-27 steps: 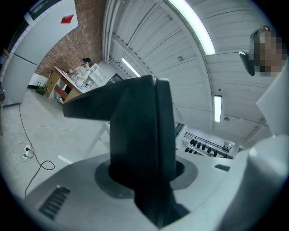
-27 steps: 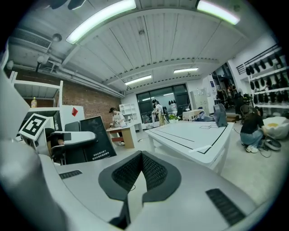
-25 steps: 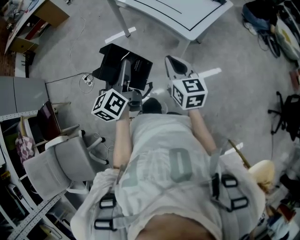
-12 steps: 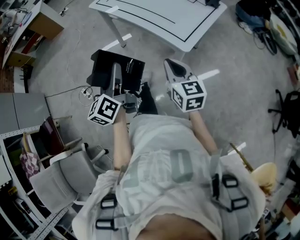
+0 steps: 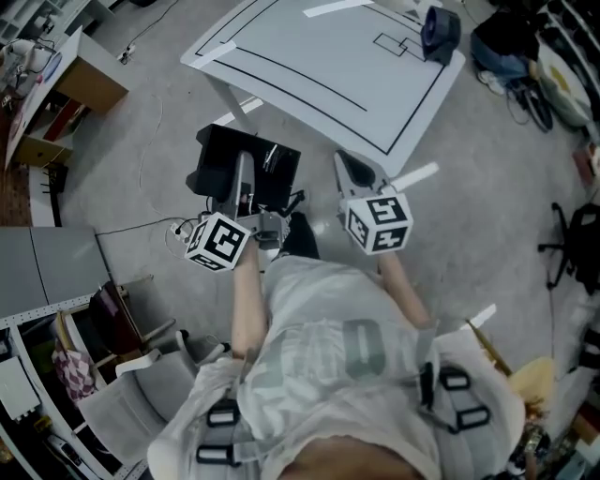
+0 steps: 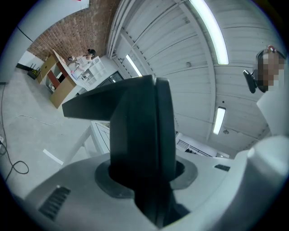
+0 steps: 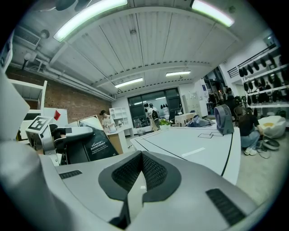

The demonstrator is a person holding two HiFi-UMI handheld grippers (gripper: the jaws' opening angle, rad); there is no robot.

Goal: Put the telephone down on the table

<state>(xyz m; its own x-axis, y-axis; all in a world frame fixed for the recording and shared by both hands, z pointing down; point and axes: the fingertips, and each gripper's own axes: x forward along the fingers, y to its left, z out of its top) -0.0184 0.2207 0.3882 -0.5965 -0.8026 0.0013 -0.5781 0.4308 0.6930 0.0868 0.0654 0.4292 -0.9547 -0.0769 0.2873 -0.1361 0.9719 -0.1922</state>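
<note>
The telephone [image 5: 249, 169] is a flat black slab with white print, held upright over the floor just short of the white table [image 5: 328, 70]. My left gripper [image 5: 246, 192] is shut on its lower edge. In the left gripper view the telephone [image 6: 137, 122] fills the middle, and the left gripper [image 6: 146, 173] clamps it from both sides. My right gripper [image 5: 351, 167] hangs beside it to the right, shut and empty. In the right gripper view the right gripper [image 7: 137, 180] has its pads together, and the telephone [image 7: 92, 145] shows at the left, before the table [image 7: 198, 144].
A dark blue fan-like device [image 5: 439, 28] stands at the table's far right corner, also seen as a fan [image 7: 224, 118]. A grey chair [image 5: 141, 412] and shelves lie at lower left. Cables [image 5: 173, 230] cross the floor. Bags [image 5: 525, 47] are piled at upper right.
The view has moved toward the table, which now fills much more of the top. Both grippers have stayed side by side, the left still gripping the telephone.
</note>
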